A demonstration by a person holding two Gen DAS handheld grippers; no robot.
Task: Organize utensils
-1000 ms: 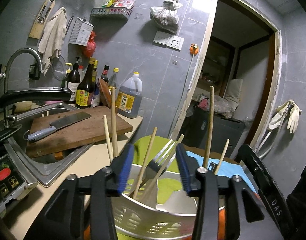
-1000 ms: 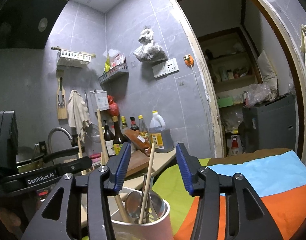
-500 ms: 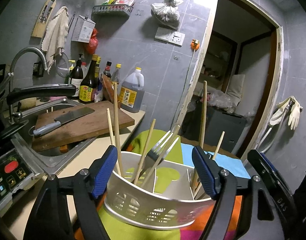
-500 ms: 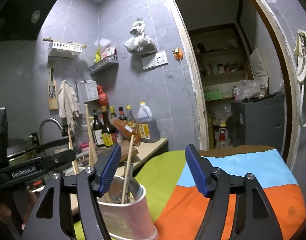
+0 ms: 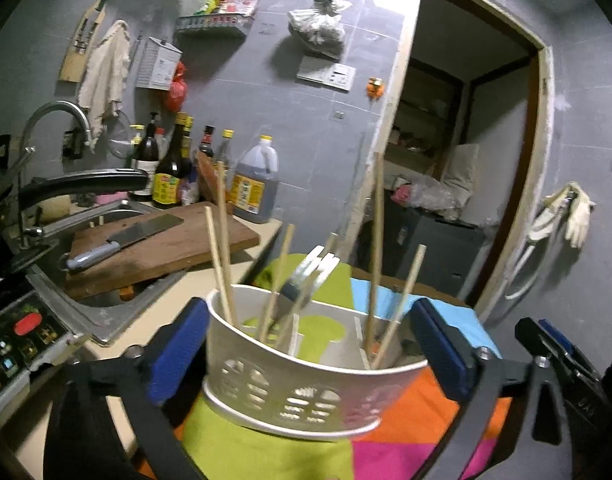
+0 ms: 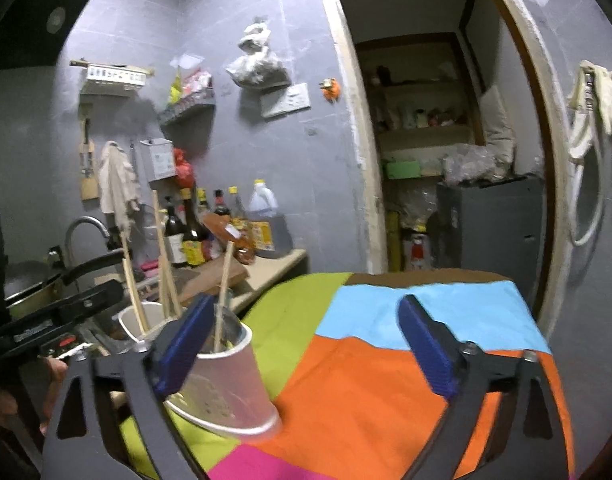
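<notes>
White perforated plastic utensil caddy (image 5: 301,392) sits on multicolour patchwork cloth (image 6: 386,380); wooden chopsticks (image 5: 376,240) and metal fork (image 5: 310,276) stand upright inside caddy, fork blurred; left gripper (image 5: 306,352) jaws wide apart, blue pads flanking caddy, contact unclear; right gripper (image 6: 301,344) jaws wide apart, nothing held, left pad just beside caddy rim; wooden cutting board (image 5: 157,248) with steel cleaver (image 5: 125,240) behind-left of caddy.

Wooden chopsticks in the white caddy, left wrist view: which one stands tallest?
The wooden chopstick in the right compartment of the white plastic caddy, in front of the doorway; the others end lower.
</notes>
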